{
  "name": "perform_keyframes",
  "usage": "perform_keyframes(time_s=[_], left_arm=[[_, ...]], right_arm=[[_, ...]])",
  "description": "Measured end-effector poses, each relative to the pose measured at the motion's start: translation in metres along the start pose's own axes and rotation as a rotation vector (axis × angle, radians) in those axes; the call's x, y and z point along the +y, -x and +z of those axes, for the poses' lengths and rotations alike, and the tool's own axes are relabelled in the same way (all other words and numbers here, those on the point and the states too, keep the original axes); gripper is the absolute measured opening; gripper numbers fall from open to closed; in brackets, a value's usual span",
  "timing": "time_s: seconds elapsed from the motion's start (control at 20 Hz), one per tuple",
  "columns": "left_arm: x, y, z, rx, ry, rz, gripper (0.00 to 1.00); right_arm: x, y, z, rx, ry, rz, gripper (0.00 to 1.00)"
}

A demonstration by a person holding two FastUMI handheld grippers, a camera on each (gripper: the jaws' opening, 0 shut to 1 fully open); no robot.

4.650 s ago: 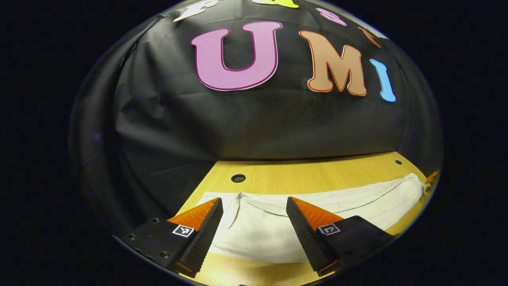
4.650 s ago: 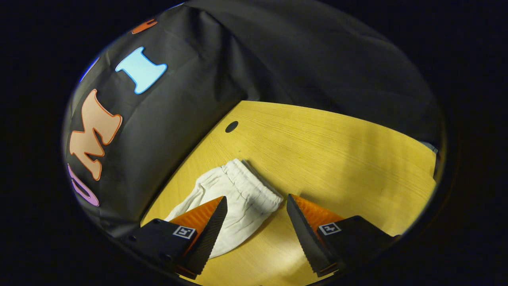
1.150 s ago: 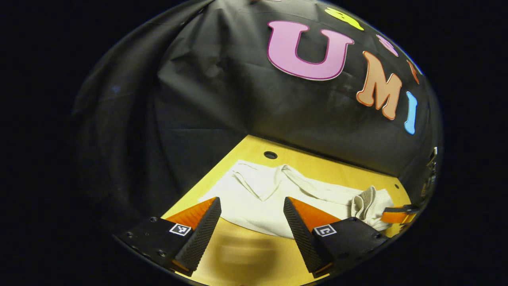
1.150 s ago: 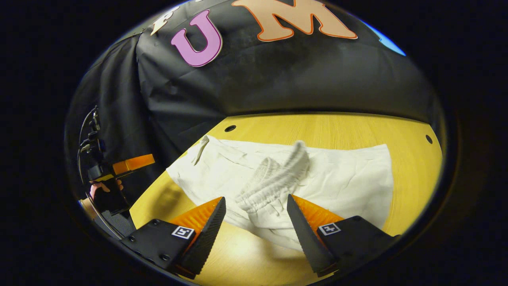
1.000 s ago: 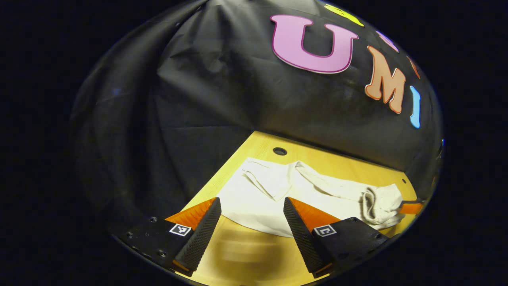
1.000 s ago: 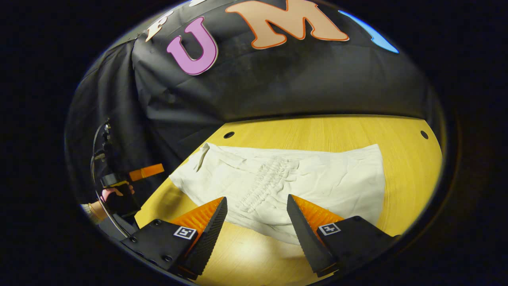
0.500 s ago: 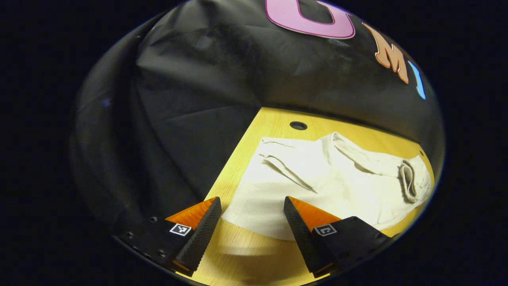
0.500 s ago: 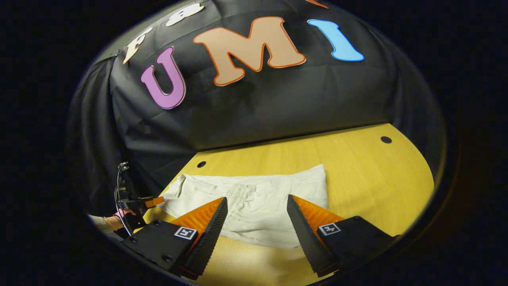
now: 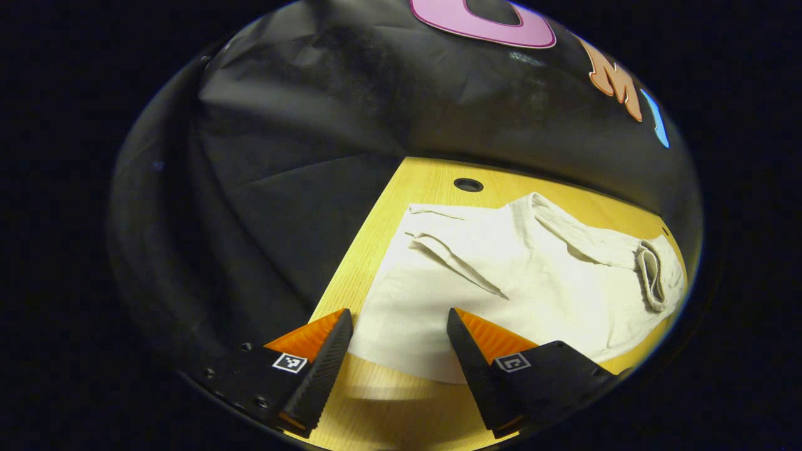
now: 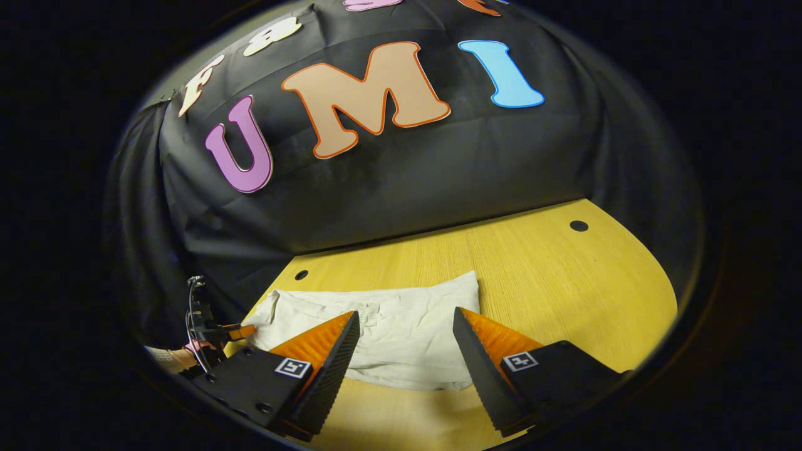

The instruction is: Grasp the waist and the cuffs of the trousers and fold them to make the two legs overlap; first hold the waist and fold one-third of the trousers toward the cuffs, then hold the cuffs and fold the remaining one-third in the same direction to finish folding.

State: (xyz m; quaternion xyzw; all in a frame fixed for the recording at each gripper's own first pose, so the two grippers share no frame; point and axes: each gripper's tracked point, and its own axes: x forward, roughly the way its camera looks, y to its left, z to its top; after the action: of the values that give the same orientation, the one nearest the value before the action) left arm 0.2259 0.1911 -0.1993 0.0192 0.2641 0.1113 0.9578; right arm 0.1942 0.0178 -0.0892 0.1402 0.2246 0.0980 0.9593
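Wooden tabletop point(image 9: 401, 407) with small round holes, backed by the black cloth wall. Lying flat across it, nearer the far edge, pale trousers point(image 9: 532, 294), already doubled so the legs look overlapped, and with the gathered elastic waist point(image 9: 651, 279) turned over onto the cloth at the right end in the left gripper view. Judged from that: legs-together fold done, waist third apparently laid over toward the cuffs, cuff third still to fold. Cuffs point(image 9: 432, 235) at the left end near a round hole point(image 9: 468, 185), a loose flap creased diagonally there, not yet lifted.

Left gripper point(image 9: 398, 341) low over the near left corner of the trousers, fingers apart, nothing between them, the cloth edge just beyond the tips. Probably lining up for the cuff end. Right gripper point(image 10: 404, 341) further back from the near edge, fingers likewise spread and empty, the right-hand folded edge of the trousers point(image 10: 407, 338) between them in its own view.

Remaining: both grippers to take the cuff end, carry it over the waist part, settle it square. Wrinkles in the top layer likely to want smoothing
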Motion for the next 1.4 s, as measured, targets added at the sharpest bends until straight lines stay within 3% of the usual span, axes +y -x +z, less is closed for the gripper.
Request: perform_keyframes(time_s=[0.2,0.35,0.45,0.55,0.65,0.85,1.0,1.4], left_arm=[[0.003,0.005,0.004,0.005,-0.018,-0.040,0.77],[-0.010,0.008,0.008,0.002,-0.024,-0.064,0.34],[-0.022,0.001,0.003,0.013,-0.022,-0.059,0.14],[-0.021,-0.001,0.006,0.004,-0.009,-0.050,0.05],[-0.022,-0.001,0.009,-0.008,0.013,-0.040,0.00],[-0.031,0.011,0.020,-0.024,0.073,-0.078,0.00],[-0.066,0.027,0.046,-0.089,0.175,-0.203,0.00],[-0.181,0.083,0.100,-0.180,0.289,-0.441,0.00]], right_arm=[[0.005,0.004,0.013,-0.038,-0.041,0.016,0.96],[0.000,0.014,0.022,-0.055,-0.049,0.013,0.95],[-0.001,0.021,0.030,-0.080,-0.045,0.012,0.95],[-0.003,0.027,0.035,-0.097,-0.035,0.003,0.95],[-0.006,0.034,0.039,-0.107,-0.029,-0.005,0.95],[-0.015,0.046,0.042,-0.114,-0.005,-0.023,0.95],[-0.016,0.050,0.044,-0.115,0.003,-0.023,0.95],[-0.012,0.051,0.044,-0.117,0.016,0.022,0.95]])
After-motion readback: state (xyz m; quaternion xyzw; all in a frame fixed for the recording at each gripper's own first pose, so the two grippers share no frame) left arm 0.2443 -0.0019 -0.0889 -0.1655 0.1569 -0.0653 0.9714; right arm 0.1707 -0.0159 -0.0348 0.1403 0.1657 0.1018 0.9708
